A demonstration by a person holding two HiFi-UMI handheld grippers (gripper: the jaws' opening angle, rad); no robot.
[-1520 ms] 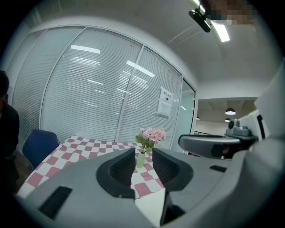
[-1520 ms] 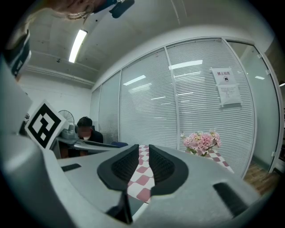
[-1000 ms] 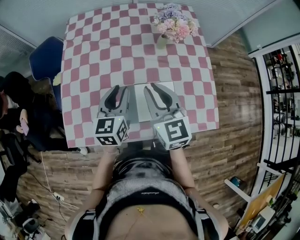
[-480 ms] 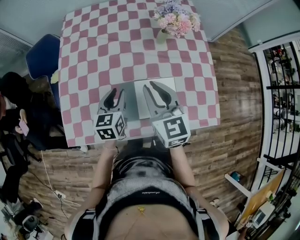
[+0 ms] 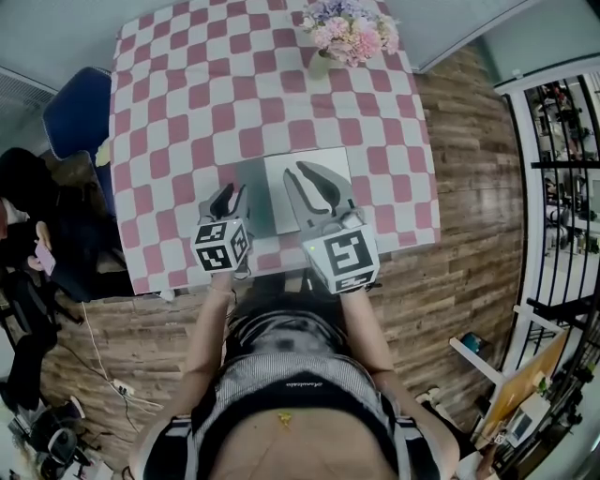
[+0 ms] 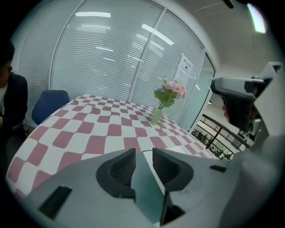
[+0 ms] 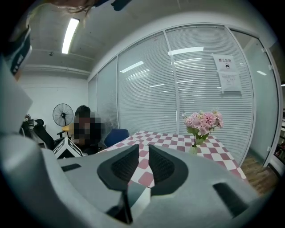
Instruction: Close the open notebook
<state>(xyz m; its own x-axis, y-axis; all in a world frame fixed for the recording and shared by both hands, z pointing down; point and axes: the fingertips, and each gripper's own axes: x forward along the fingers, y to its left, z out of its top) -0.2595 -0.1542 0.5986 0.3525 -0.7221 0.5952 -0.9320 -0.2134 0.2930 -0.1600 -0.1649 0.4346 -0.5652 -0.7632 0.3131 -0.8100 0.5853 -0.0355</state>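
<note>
The open notebook [image 5: 274, 178] lies flat near the front edge of the pink-and-white checked table [image 5: 187, 94], with a grey left half and a white right half. My left gripper [image 5: 232, 195] hangs low over the notebook's left edge, open, with nothing between its jaws. The left gripper view shows the grey page [image 6: 147, 187] through the gap of that gripper [image 6: 143, 153]. My right gripper [image 5: 294, 171] hovers over the white half, its jaws a little apart and empty. In the right gripper view, this gripper [image 7: 144, 151] has the notebook's corner [image 7: 138, 198] below it.
A vase of pink flowers [image 5: 349, 28] stands at the table's far right edge. A blue chair [image 5: 75, 112] is at the table's left side, and a person [image 5: 28, 206] sits beside it. Wooden floor lies to the right, with shelving [image 5: 562, 169] beyond.
My left gripper has dropped toward the table and now tilts more steeply down over the notebook's left edge. The right gripper has sunk slightly. The notebook lies as before.
</note>
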